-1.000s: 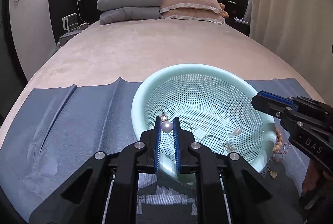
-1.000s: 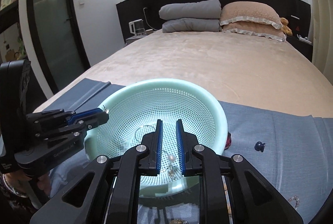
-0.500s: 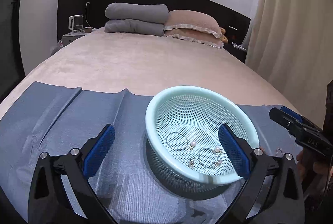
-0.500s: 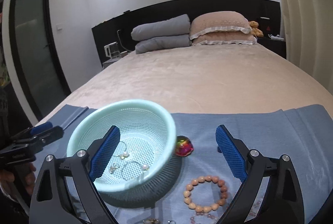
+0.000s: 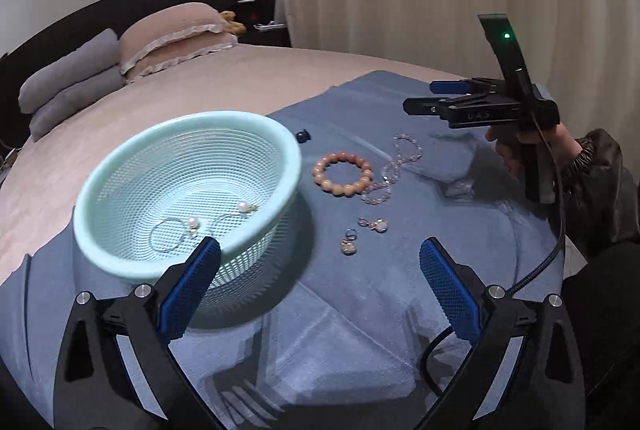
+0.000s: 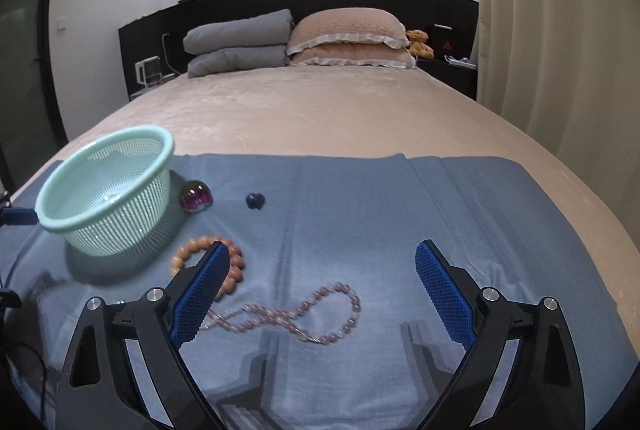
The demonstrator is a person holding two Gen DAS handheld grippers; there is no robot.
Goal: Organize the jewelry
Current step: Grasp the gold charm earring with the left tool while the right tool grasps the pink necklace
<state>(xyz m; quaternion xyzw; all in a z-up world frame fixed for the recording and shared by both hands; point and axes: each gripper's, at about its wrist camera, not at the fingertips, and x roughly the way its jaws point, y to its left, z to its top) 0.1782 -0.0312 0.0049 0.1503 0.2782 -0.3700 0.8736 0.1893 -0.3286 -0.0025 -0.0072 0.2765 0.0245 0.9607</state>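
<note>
A mint mesh basket (image 5: 120, 158) stands on a blue cloth (image 5: 360, 310) and holds two pearl hoop earrings (image 5: 192, 226). My left gripper (image 5: 319, 250) is open and empty, low over the cloth just right of the basket. Ahead of it lie two small pendant earrings (image 5: 376, 225), a peach bead bracelet (image 5: 344, 174) and a pink bead necklace (image 5: 396, 166). My right gripper (image 6: 323, 250) is open and empty above the necklace (image 6: 304, 314). The bracelet (image 6: 182, 254) is partly behind its left finger. The basket (image 6: 100, 142) is at the far left.
An iridescent ball (image 6: 195, 196) rests against the basket, and a small dark blue piece (image 6: 255, 201) lies beside it. A hand in a dark sleeve (image 5: 592, 166) holds the right gripper (image 5: 420, 97). The cloth covers the foot of a beige bed; pillows lie at its head and curtains hang on the right.
Both grippers went from shut over the basket to wide open. The left let go of a pearl earring, which now lies in the basket. Both swung right toward the loose jewelry.
</note>
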